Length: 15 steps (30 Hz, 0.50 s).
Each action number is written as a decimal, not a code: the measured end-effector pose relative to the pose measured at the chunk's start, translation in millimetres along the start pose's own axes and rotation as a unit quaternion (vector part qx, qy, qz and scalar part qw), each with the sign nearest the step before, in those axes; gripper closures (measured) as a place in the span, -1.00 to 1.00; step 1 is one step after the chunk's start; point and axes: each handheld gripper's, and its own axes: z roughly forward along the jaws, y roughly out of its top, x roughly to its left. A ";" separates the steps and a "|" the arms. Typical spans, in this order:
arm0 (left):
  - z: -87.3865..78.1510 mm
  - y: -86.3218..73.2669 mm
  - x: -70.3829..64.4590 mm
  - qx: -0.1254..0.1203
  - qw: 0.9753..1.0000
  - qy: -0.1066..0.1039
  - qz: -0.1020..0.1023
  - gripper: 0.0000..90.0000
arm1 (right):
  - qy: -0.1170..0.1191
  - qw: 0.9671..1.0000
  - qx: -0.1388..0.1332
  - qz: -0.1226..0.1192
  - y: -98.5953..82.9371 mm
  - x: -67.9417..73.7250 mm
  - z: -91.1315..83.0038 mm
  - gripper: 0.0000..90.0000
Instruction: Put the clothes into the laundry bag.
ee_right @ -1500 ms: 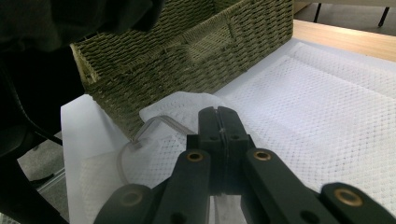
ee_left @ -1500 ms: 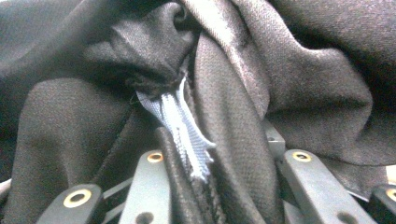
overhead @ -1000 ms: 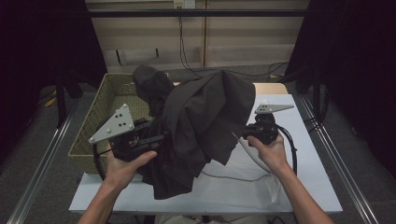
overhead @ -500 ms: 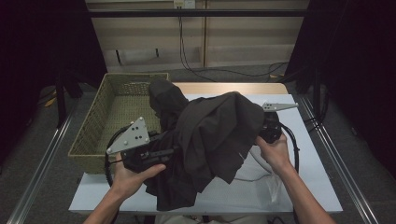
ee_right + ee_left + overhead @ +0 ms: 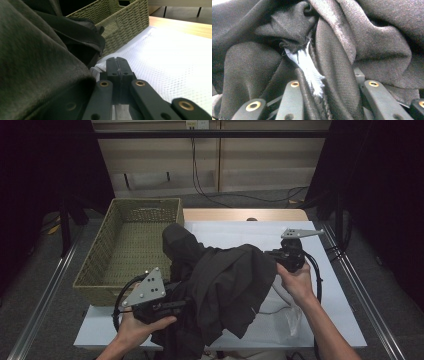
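left gripper (image 5: 172, 304) pinching the dark garment (image 5: 225, 285), right gripper (image 5: 280, 257) pressed together, wicker basket (image 5: 131, 245) lying far-left.

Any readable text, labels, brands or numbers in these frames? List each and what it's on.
None readable.
White tag sewn into the dark garment: weave shows, no print legible.
Wicker basket, grey plate on the left gripper, right gripper: no markings visible.
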 end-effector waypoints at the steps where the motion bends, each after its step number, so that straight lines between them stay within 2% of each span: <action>1: 2.7 0.6 -0.5 0.005 1.000 -0.002 0.005 0.48 | -0.003 1.000 0.003 -0.003 0.4 0.1 0.0 1.00; 3: 9.2 1.5 -3.7 0.020 1.000 0.002 0.022 0.48 | -0.002 1.000 0.005 -0.002 0.5 0.8 0.4 1.00; 6: 22.1 0.5 -7.5 0.036 0.999 -0.005 0.027 0.48 | 0.000 1.000 0.011 -0.007 -0.3 2.8 4.1 1.00; 9: 35.5 -0.9 -8.8 0.041 0.999 -0.018 0.017 0.47 | 0.002 1.000 0.017 -0.010 -1.1 5.5 8.1 1.00; 10: 40.4 -0.8 -10.2 0.048 0.998 -0.018 0.026 0.47 | 0.002 1.000 0.019 -0.011 -1.3 6.1 8.5 1.00; 15: 57.7 2.9 -16.7 0.071 0.997 -0.021 0.037 0.46 | 0.004 1.000 0.024 -0.012 -2.9 7.5 11.3 1.00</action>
